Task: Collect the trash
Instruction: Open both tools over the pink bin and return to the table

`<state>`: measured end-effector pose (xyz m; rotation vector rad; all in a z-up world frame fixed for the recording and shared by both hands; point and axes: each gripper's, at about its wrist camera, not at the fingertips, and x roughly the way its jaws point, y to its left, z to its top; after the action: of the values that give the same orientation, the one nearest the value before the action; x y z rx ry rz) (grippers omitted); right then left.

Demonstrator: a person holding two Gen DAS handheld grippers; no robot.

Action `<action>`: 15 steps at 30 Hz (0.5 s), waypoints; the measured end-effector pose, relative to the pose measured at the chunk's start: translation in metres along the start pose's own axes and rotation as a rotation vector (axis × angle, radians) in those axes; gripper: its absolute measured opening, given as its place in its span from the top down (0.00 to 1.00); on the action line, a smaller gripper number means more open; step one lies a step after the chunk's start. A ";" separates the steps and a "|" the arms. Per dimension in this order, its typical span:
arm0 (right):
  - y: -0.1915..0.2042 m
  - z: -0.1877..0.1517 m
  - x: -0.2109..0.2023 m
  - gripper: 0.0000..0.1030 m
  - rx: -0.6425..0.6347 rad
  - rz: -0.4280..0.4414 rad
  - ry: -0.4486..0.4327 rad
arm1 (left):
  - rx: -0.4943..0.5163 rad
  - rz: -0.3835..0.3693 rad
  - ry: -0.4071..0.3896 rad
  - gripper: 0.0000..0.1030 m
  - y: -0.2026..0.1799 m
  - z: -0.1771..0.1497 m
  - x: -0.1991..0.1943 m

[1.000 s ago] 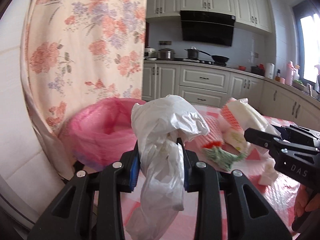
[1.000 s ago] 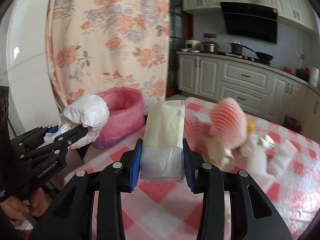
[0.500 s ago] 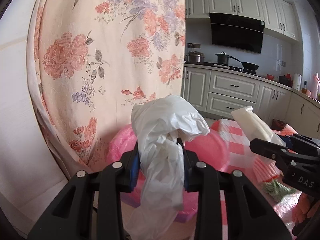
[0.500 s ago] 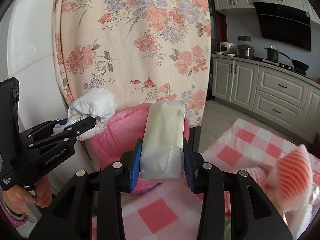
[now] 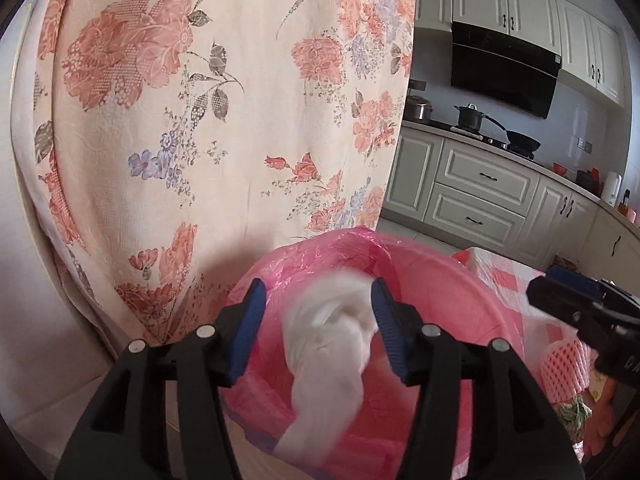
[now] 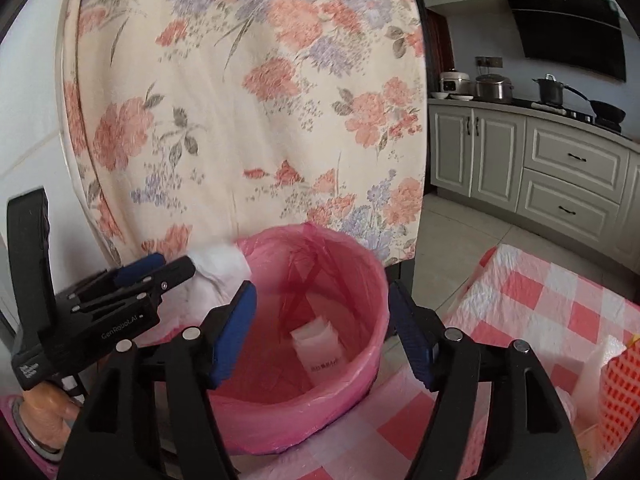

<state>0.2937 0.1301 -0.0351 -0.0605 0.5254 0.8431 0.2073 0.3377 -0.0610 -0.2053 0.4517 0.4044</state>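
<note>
While both grippers' fingers [image 5: 256, 320] spread, white bag [image 5: 332, 356] hangs over pink bin [image 6: 352, 264] by floral curtain [image 5: 224, 100].

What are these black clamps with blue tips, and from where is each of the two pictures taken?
They are hand-held grippers: a person squeezes one in each hand, and a camera on each looks along its fingers. One picture comes from the left gripper, whose jaws are opening; a crumpled white plastic bag slips between them. The other comes from the right gripper, opening too, with nothing between its pads. Below stands a bin lined with a pink bag; a flat white packet lies inside. Beside it is a red-and-white checked tablecloth.
</note>
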 end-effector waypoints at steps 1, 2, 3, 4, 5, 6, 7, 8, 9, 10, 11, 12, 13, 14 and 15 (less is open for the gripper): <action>-0.001 -0.001 -0.004 0.36 0.001 -0.006 -0.004 | 0.007 0.005 -0.004 0.43 -0.001 -0.002 -0.003; -0.003 -0.002 -0.012 0.36 0.005 -0.012 -0.011 | 0.011 0.008 -0.009 0.40 -0.002 -0.003 -0.006; -0.004 -0.002 -0.017 0.36 0.010 -0.017 -0.017 | 0.014 0.011 -0.016 0.39 -0.004 -0.004 -0.010; -0.005 -0.004 -0.024 0.36 0.015 -0.023 -0.024 | 0.013 0.011 -0.028 0.37 -0.006 -0.006 -0.016; -0.006 -0.007 -0.033 0.36 0.020 -0.030 -0.033 | 0.012 0.012 -0.037 0.35 -0.008 -0.008 -0.021; -0.007 -0.009 -0.038 0.36 0.022 -0.037 -0.038 | 0.012 0.017 -0.049 0.33 -0.011 -0.010 -0.026; -0.007 -0.011 -0.045 0.36 0.023 -0.048 -0.042 | 0.012 0.022 -0.060 0.28 -0.013 -0.011 -0.031; -0.008 -0.015 -0.053 0.36 0.022 -0.062 -0.044 | 0.013 0.033 -0.079 0.23 -0.017 -0.014 -0.038; -0.009 -0.018 -0.060 0.36 0.023 -0.073 -0.045 | 0.012 0.042 -0.090 0.21 -0.021 -0.016 -0.044; -0.010 -0.020 -0.065 0.36 0.024 -0.081 -0.046 | 0.009 0.048 -0.103 0.18 -0.026 -0.019 -0.050; -0.013 -0.025 -0.075 0.36 0.029 -0.093 -0.049 | 0.007 0.043 -0.108 0.15 -0.031 -0.021 -0.056; -0.015 -0.028 -0.082 0.36 0.031 -0.099 -0.050 | 0.005 0.035 -0.113 0.13 -0.036 -0.024 -0.062; -0.018 -0.032 -0.091 0.35 0.036 -0.111 -0.053 | 0.004 0.027 -0.118 0.09 -0.042 -0.027 -0.068; -0.021 -0.037 -0.101 0.33 0.041 -0.132 -0.057 | 0.005 0.023 -0.121 0.07 -0.047 -0.029 -0.071; -0.023 -0.040 -0.108 0.32 0.046 -0.147 -0.061 | 0.006 0.017 -0.122 0.05 -0.053 -0.032 -0.076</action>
<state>0.2346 0.0288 -0.0231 -0.0305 0.4770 0.6866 0.1550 0.2553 -0.0482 -0.1703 0.3349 0.4297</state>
